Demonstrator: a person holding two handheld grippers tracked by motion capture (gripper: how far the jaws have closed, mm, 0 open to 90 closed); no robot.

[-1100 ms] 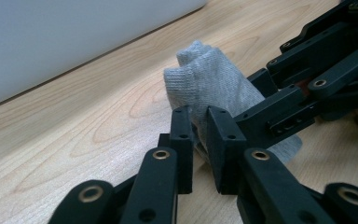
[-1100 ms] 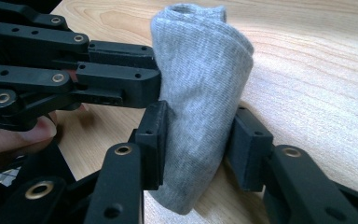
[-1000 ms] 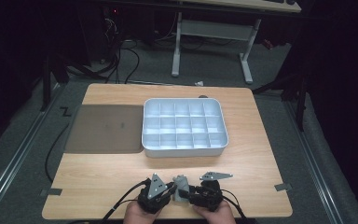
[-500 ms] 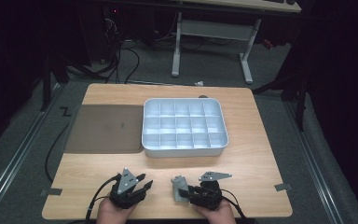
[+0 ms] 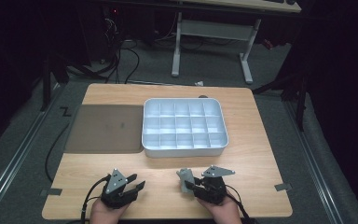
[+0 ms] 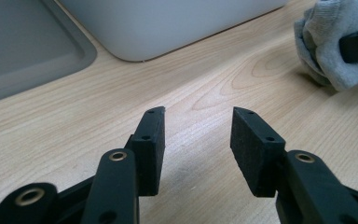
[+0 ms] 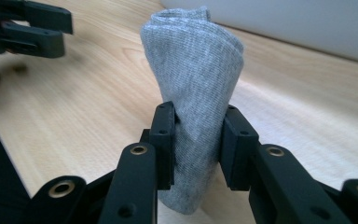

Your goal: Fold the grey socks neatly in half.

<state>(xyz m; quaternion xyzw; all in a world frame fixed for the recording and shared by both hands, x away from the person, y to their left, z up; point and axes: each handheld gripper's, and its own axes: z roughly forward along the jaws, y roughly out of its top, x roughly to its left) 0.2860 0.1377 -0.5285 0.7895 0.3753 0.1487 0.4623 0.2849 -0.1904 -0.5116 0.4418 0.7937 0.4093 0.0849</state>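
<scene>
On the near edge of a wooden table (image 5: 256,140), seen from above, a person works with a gripper in each hand. Starting at the left, a flat dark grey lid or mat (image 5: 103,128) lies on the wood, touching the left side of a white tray (image 5: 183,149) divided into many small compartments, all apparently bare. Nearer the person, the left gripper (image 5: 134,186) has drawn away to the left from where the two grippers were bunched together a second ago; its jaws have just been opening and now stand about half apart with nothing between them, bare wood beneath. To the right, the right gripper (image 5: 185,185) has its jaws clamped on a folded grey sock (image 7: 193,88), which stands upright above the pads, just in front of the tray's near wall. The left has evidently let go, so the sock now rests with the right gripper alone, probably ready to be carried to a compartment.
</scene>
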